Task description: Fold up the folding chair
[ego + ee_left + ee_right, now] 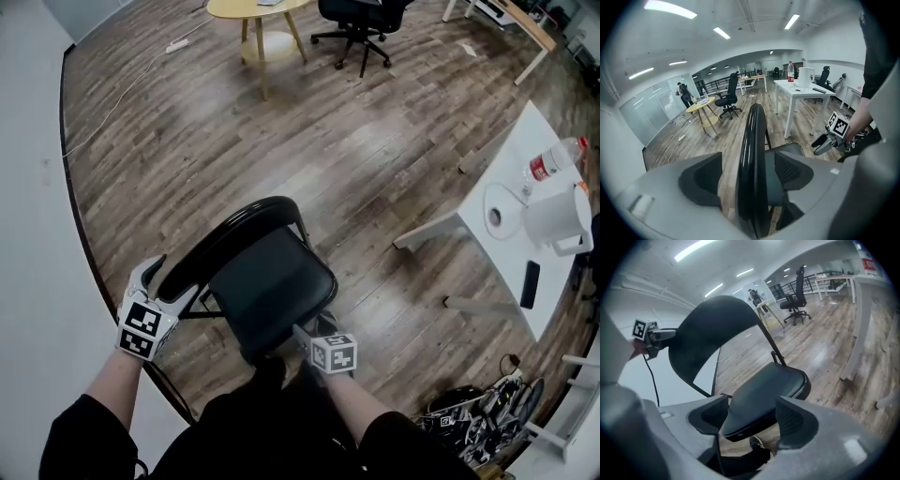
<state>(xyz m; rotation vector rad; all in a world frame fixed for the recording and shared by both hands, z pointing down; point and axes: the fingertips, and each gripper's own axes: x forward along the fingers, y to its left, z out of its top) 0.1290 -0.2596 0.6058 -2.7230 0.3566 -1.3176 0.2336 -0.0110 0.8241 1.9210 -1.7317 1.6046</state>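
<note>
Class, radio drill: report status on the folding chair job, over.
Left tongs open, astride backrest top edge. Right tongs open at seat front. Folding chair unfolded, seat down. Shoe below seat front.

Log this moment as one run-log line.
folding chair: unfolded, standing | left gripper: open, jaws astride backrest top | right gripper: open, seat front edge between jaws | fold: not started

Wood-plank floor all round. At the far end stands a round yellow table, a black office chair just beside it, a white power strip lying near. On the right, a white table carries a red-labelled bottle, a white jug, a tape roll and a dark handset. Cables tangle on the floor below.
</note>
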